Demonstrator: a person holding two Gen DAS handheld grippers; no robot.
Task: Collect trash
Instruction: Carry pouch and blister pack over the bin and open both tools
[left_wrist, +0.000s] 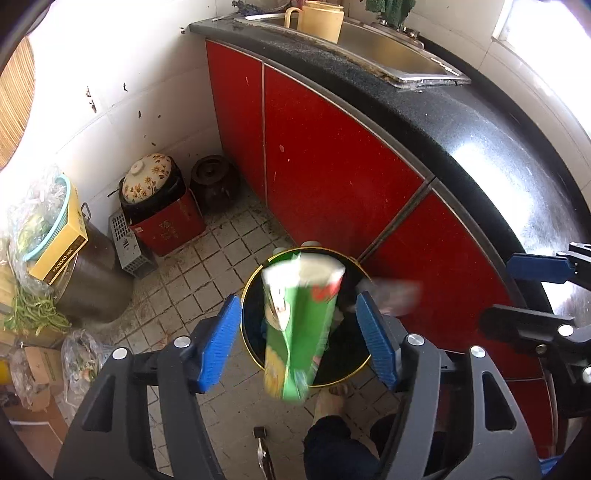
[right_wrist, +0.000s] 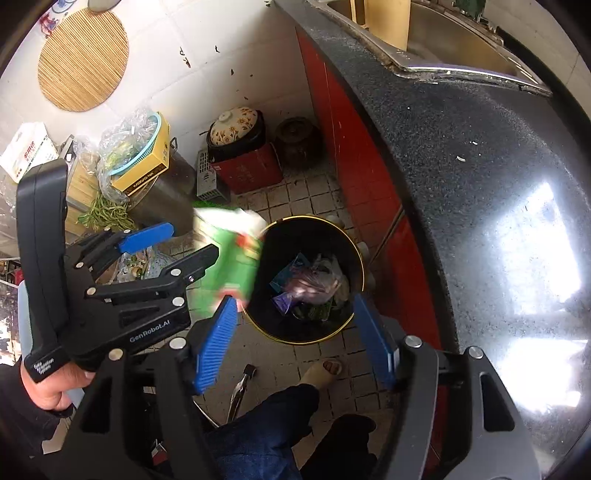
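Observation:
A green and white carton (left_wrist: 295, 325) hangs blurred in the air over a black bin with a gold rim (left_wrist: 248, 291). It lies between the blue pads (left_wrist: 218, 343) of my left gripper (left_wrist: 297, 321) and touches neither, so the jaws stand open. In the right wrist view the same carton (right_wrist: 229, 258) is at the bin's left rim (right_wrist: 354, 251), just past my left gripper (right_wrist: 194, 240). My right gripper (right_wrist: 294, 314) is open above the bin, with nothing between its pads. Below it a clear plastic bag of scraps (right_wrist: 314, 284) lies among wrappers inside the bin. A blurred clear wrapping (left_wrist: 395, 295) shows at the bin's right edge.
Red cabinet doors (left_wrist: 332, 166) under a black counter (right_wrist: 461, 166) with a steel sink (left_wrist: 388, 51) run along the right. A flowered pot on a red box (left_wrist: 162, 206), a dark jar (left_wrist: 214, 181) and bags of greens (left_wrist: 37, 221) fill the left corner. A sandalled foot (right_wrist: 328, 369) and tongs (right_wrist: 240, 387) are near the bin.

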